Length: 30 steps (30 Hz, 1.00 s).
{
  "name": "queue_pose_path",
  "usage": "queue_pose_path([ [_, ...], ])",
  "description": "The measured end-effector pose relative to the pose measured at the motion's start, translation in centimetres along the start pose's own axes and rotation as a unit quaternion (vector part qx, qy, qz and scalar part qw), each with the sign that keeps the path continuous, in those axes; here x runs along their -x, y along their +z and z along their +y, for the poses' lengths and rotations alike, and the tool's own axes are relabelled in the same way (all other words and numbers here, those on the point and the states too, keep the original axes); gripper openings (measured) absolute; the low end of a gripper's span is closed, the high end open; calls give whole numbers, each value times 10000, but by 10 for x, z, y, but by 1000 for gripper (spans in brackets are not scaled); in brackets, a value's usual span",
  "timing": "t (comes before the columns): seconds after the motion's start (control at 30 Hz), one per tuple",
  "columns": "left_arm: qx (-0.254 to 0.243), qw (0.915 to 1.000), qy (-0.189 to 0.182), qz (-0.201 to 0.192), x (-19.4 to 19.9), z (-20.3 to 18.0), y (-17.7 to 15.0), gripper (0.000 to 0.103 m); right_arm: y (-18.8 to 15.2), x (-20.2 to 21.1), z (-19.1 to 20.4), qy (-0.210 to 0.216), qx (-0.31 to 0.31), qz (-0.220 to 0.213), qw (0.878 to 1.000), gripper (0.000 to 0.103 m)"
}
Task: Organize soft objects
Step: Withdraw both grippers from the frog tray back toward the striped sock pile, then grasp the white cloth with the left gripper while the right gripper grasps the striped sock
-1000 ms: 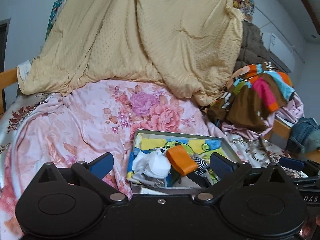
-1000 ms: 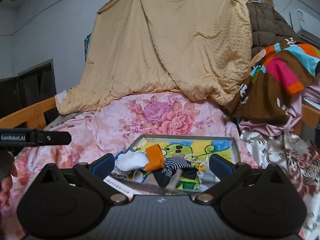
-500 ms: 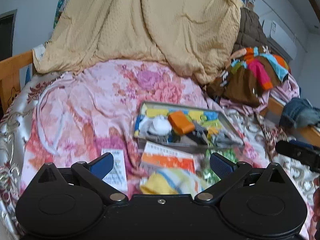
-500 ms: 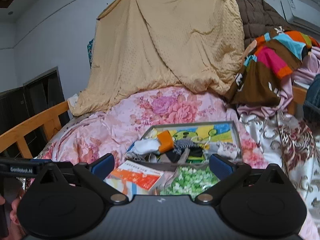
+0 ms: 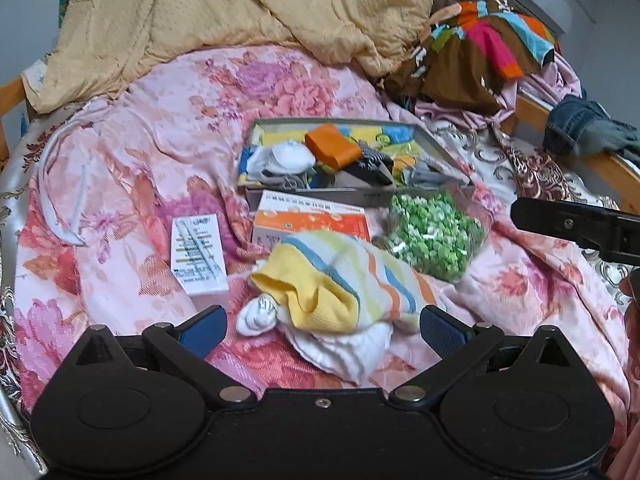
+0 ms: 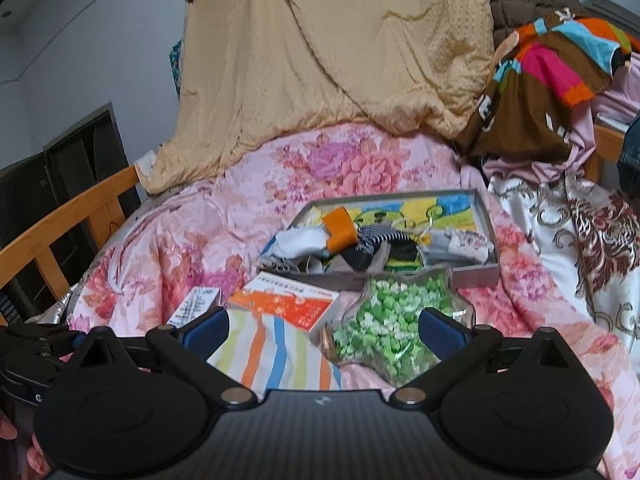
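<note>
A striped sock bundle (image 5: pixel 344 280) lies on the pink floral bedspread (image 5: pixel 132 152), just in front of the left gripper (image 5: pixel 322 326), whose fingers are spread wide with nothing held. The right gripper (image 6: pixel 324 326) is also spread and empty above a bag of green sweets (image 6: pixel 388 320). Behind them an orange box (image 5: pixel 312 220) touches a tray (image 5: pixel 440 152) of socks
</note>
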<state>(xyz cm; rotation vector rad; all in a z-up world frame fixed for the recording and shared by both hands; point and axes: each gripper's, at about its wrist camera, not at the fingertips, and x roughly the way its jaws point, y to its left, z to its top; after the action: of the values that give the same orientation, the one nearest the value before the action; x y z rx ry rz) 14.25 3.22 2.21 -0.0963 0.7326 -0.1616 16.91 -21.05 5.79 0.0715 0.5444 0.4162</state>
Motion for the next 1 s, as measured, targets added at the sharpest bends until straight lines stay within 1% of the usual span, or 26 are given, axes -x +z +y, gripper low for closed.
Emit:
queue_pose_path([
  [0.13, -80, 9998, -2, 182, -5, -3, -1, 102, -2, -7, -1, -87, -71, 220, 9997, 103],
  [0.37, -202, 9975, 29, 682, -24, -7, -5, 102, -7, -19, -6, -73, -282, 565, 9980, 103],
  [0.57, -187, 9959, 49, 881, -32, -8, -7, 102, -10, -27, -4, -53, -272, 709, 9971, 103],
  [0.87, -112, 9910, 284, 1304, -50, -5, -9, 102, -14, -48, 2, 71, -222, 994, 9948, 103],
  [1.0, -52, 9900, 272, 1385, -54, -4, -9, 102, -13, -66, 0, 285, -436, 1156, 9919, 103],
])
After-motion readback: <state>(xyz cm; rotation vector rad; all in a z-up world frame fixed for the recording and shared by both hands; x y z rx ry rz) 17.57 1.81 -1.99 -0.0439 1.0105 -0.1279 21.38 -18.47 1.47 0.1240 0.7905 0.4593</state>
